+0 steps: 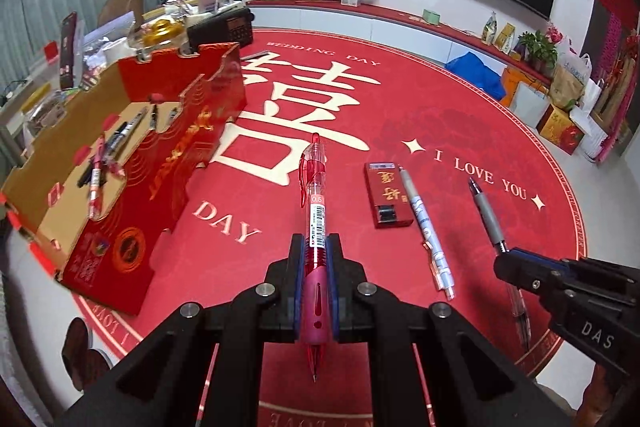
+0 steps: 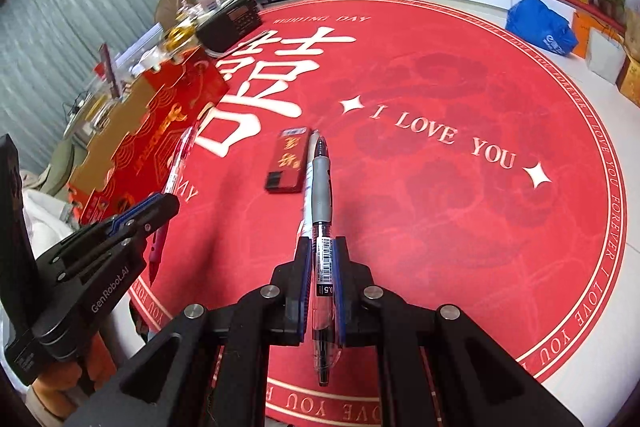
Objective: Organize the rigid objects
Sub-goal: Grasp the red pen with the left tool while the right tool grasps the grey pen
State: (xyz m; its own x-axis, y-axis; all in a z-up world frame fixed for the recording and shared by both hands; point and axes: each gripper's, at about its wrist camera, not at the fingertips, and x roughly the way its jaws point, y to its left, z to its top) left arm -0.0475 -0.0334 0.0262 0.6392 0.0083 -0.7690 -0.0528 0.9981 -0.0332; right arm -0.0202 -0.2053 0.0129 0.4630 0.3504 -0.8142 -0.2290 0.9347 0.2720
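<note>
Now each gripper clamps a pen — left gripper red pen, right gripper grey pen.

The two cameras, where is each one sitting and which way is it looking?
Left wrist view: sits on the left gripper, looking down along its fingers at the red pen it clamps; the right gripper shows too.
Right wrist view: sits on the right gripper, looking down along its grey pen; the left gripper shows too.
Both share the red mat, small red box and big red box.
</note>
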